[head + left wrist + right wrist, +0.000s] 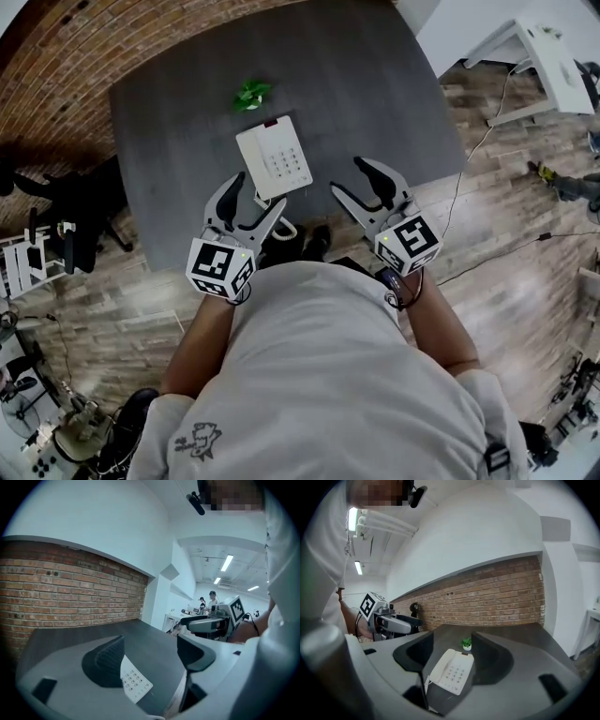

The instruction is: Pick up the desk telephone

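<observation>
We see a white desk telephone (274, 157), handset on its left and keypad on its right, lying flat on the dark worktop (375, 84). Our left claw (258, 191) and right claw (348, 176) hover spread and empty at its near end.

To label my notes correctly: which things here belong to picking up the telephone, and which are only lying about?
For the job: desk telephone, left tongs, right tongs (both open, empty).
Lying about: small potted plant, black chair, white table.
</observation>
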Motion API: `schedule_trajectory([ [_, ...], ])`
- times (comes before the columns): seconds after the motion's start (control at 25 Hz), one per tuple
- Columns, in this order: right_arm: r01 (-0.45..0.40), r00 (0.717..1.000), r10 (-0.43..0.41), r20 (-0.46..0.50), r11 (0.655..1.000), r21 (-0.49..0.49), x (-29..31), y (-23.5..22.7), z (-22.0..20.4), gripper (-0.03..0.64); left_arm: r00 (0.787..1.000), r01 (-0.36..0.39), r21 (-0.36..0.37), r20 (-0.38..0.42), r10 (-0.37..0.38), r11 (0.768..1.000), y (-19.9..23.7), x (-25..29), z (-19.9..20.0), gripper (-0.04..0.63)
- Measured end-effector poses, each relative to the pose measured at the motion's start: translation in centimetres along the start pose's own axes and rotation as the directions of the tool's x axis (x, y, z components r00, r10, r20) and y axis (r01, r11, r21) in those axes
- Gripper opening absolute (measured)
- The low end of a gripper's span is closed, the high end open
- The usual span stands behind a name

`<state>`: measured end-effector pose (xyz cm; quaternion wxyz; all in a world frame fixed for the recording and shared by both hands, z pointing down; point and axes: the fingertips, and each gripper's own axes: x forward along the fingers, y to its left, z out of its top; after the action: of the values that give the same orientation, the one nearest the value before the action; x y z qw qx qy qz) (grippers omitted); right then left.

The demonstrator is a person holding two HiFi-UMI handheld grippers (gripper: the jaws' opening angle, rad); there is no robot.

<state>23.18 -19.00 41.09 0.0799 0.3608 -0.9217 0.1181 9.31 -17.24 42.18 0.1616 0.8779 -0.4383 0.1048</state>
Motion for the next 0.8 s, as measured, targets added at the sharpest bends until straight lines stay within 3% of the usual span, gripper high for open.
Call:
schedule_trajectory([
  [0.24,-0.075,0.993,0.076,-0.092,0.997,0.017,3.5,-1.0,-2.7,0.25,0.999,-0.018,-0.071,-0.042,0.015,0.997,2.7,1.4,-2.3,0.36],
  [0.48,-0.114,0.975,0.132,-0.178,0.988,0.108,6.8,-2.2,-6.2,0.245,0.994,-0.061,-0.171,-0.101,0.044,0.983,6.2,3.0,-5.7,0.36],
  [0.8,-0.177,0.913,0.237,-0.331,0.963,0.202,10.9,-3.3,-13.0,0.237,0.967,-0.103,-0.313,-0.252,0.022,0.944,10.1,4.8,-12.6,0.362],
])
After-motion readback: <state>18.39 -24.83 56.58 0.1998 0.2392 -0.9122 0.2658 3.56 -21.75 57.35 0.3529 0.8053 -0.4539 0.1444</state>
